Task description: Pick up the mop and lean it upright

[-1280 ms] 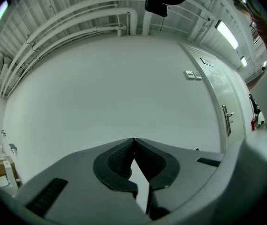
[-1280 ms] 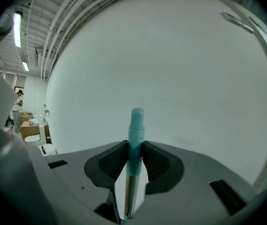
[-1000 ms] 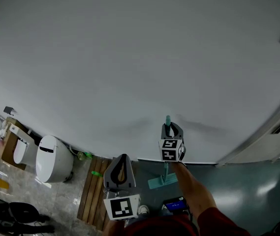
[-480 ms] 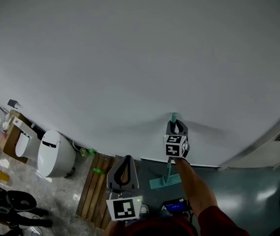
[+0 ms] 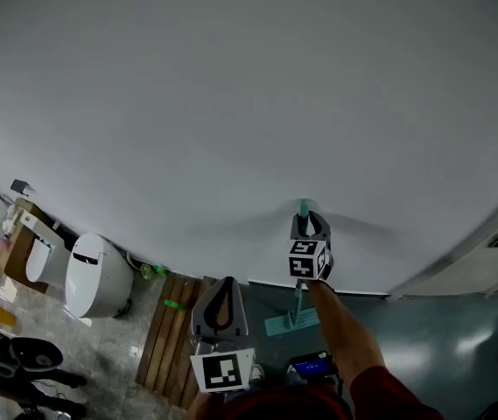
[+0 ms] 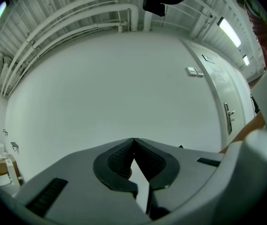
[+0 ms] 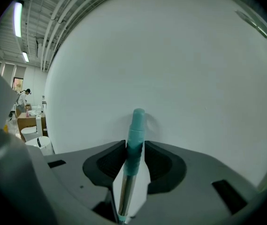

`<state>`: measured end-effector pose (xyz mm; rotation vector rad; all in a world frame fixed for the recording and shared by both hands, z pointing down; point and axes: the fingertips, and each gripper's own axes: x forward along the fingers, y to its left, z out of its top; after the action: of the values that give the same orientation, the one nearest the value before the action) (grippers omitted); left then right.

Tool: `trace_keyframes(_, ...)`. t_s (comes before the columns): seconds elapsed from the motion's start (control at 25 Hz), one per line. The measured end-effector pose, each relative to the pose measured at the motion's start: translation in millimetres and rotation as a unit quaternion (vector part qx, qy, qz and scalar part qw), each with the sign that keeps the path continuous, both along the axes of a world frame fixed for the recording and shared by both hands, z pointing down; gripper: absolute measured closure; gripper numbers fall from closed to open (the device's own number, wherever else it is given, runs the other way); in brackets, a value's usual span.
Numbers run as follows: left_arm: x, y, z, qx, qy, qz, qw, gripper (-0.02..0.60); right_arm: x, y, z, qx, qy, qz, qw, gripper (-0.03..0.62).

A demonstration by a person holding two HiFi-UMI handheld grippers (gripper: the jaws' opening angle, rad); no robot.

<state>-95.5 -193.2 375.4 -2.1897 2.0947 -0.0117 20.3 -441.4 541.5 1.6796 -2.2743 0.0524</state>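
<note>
Mop: leaning against wall; right gripper jaws just opening round handle, pads seemingly touching; left gripper closed, empty. Releasing cleanly next.

The left gripper sits low near the body and points level, its jaws closed tip to tip on nothing. The right arm reaches forward out of a dark red sleeve. The right gripper tilts slightly down. Its jaws have just been opening, and the pads touch the mop handle between them.
</note>
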Motion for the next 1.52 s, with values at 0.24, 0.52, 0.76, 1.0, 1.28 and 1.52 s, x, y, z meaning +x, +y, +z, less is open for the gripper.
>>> trace_keyframes(0.24,-5,-12,4,-0.004,0.000,0.003,1.0000,0.568,-16,-9,3,-0.004,-0.006,-0.022,1.000,0.409)
trace_keyframes(0.52,-22,-21,8,-0.007,0.002,-0.002,1.0000,0.568,-33,-13,6,0.000,-0.009,-0.030,1.000,0.401)
trace_keyframes(0.76,-33,-24,4,-0.008,0.006,0.000,1.0000,0.568,-46,-13,1,0.002,-0.010,-0.035,0.999,0.395)
trace_keyframes(1.0,-20,-16,-1,-0.004,0.004,0.003,1.0000,0.568,-34,-1,-2,0.003,-0.012,-0.039,0.999,0.391)
trace_keyframes(1.28,-32,-22,-4,-0.008,0.004,0.009,0.9999,0.568,-48,-1,-3,-0.001,-0.010,-0.039,0.999,0.391)
trace_keyframes(1.52,-26,-20,-1,-0.005,0.006,0.010,0.9999,0.568,-38,6,-5,0.009,-0.018,-0.039,0.999,0.391)
